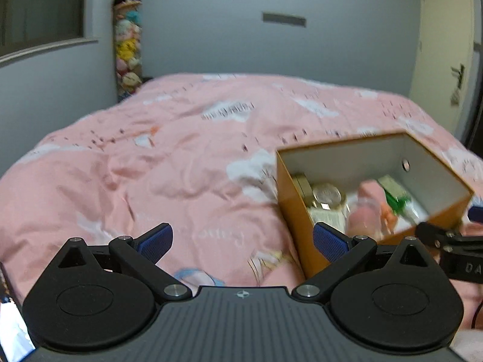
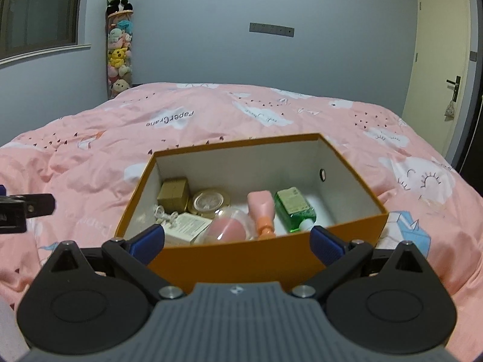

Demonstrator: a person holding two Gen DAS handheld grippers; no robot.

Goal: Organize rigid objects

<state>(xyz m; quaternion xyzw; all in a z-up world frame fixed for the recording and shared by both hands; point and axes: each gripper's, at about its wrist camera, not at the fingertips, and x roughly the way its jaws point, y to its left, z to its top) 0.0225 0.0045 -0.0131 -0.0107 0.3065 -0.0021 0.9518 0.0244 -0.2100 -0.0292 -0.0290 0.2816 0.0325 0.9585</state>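
An orange cardboard box with a white inside sits on the pink duvet, open at the top. Inside it lie a gold carton, a round gold-lidded jar, a pink bottle, a green bottle, a pink egg-shaped case and a white carton. My right gripper stands open just before the box's near wall, holding nothing. My left gripper is open and empty over bare duvet, left of the box.
The bed's pink duvet fills both views. A tall column of plush toys stands in the far left corner. A door is at the right. A finger of the other gripper shows at each view's edge.
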